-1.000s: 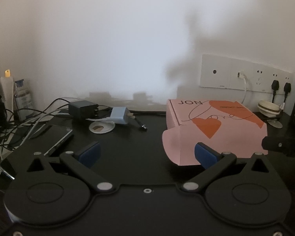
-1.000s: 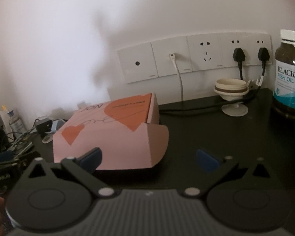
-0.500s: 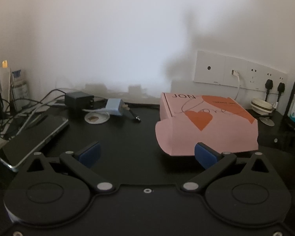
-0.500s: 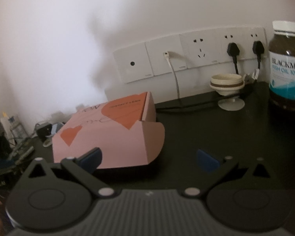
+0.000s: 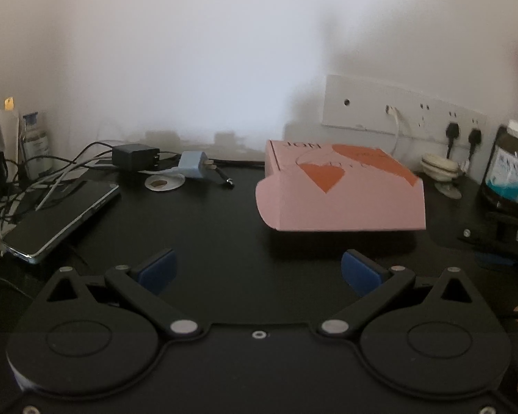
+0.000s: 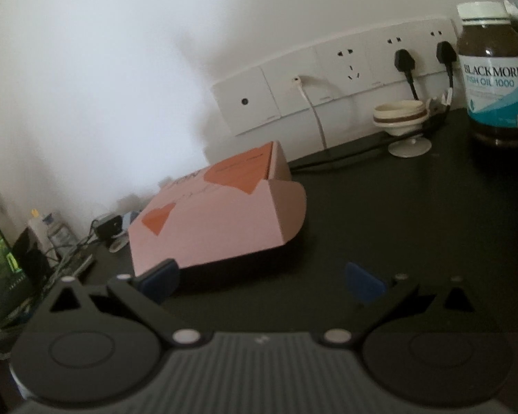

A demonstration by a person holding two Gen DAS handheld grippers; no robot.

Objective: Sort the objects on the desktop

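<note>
2 low wrist views facing the wall, sharing the pink box point(image 5: 342, 200).

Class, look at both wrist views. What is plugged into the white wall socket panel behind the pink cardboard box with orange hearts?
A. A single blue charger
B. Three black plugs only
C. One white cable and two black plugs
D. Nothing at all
C: on the white wall socket panel behind the pink cardboard box, one white cable and two black plugs are plugged in.
</note>
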